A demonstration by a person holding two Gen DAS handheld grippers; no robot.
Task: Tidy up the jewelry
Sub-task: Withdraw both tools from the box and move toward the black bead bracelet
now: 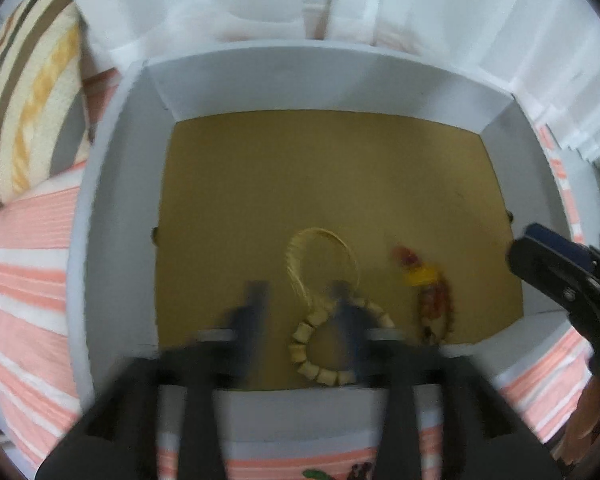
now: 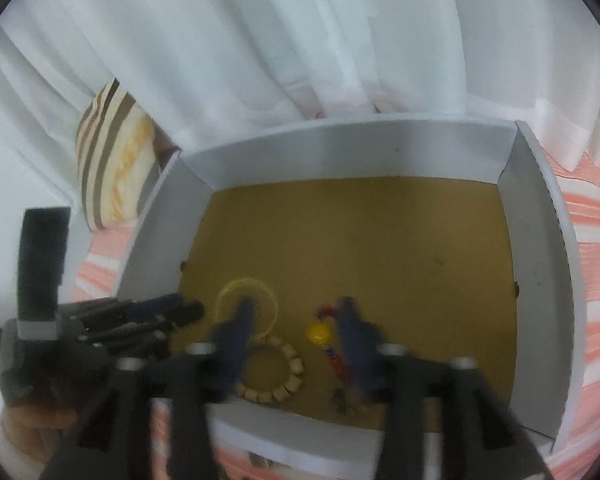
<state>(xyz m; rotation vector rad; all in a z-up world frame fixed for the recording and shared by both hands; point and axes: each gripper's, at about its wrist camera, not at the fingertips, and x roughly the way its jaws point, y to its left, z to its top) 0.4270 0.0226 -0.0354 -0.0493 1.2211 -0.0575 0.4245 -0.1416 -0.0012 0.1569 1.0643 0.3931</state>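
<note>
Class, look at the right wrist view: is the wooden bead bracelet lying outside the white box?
No. The wooden bead bracelet lies on the brown floor inside the white box, beside the thin gold bangle.

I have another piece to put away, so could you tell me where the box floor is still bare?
The white cardboard box has bare brown floor across its far half and along its right wall. The near-left is crowded: thin gold hoop, tan wooden-bead bracelet and red beaded strand with yellow bead lie close together, with both tongs open above them.
</note>
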